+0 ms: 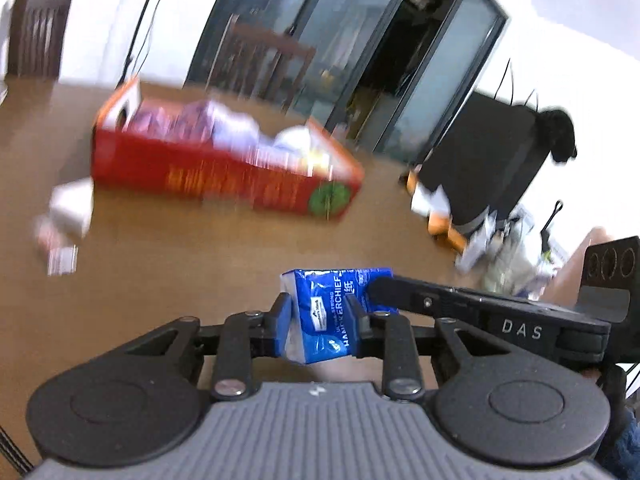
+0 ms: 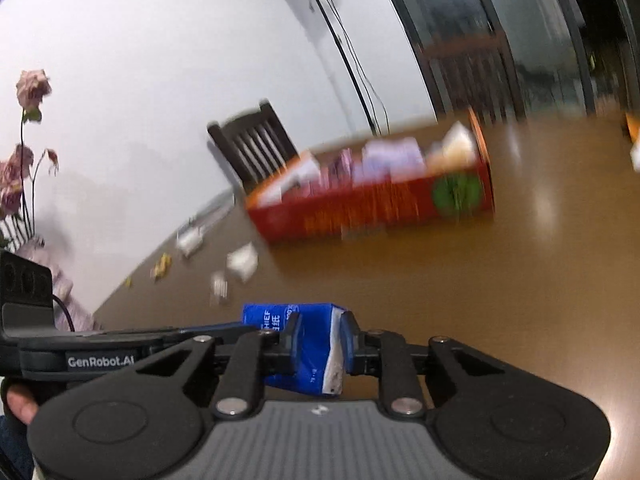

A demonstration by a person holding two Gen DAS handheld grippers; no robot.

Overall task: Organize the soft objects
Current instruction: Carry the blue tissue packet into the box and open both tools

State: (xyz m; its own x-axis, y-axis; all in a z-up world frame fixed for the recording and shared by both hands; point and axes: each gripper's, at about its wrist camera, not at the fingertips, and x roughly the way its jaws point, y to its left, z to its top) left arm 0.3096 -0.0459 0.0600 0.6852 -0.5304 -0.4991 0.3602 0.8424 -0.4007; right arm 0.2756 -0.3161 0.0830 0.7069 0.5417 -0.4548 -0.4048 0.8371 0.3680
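A blue handkerchief tissue pack [image 1: 332,312] is held above the brown table by both grippers at once. My left gripper [image 1: 320,320] is shut on its near end, and the right gripper's finger [image 1: 400,290] presses on it from the right. In the right wrist view my right gripper [image 2: 320,340] is shut on the same blue pack [image 2: 310,344], with the left gripper's finger [image 2: 216,328] reaching in from the left. A red open box [image 1: 224,176] holding several soft packs lies farther back; it also shows in the right wrist view [image 2: 372,200].
Loose white packs lie on the table left of the box [image 1: 70,210] [image 2: 242,262]. Small yellow bits [image 2: 160,266] lie near the table edge. Dark chairs [image 1: 36,32] [image 2: 252,140] stand behind the table. A black bag with clutter [image 1: 480,168] sits at the right. Pink flowers [image 2: 24,140] stand at left.
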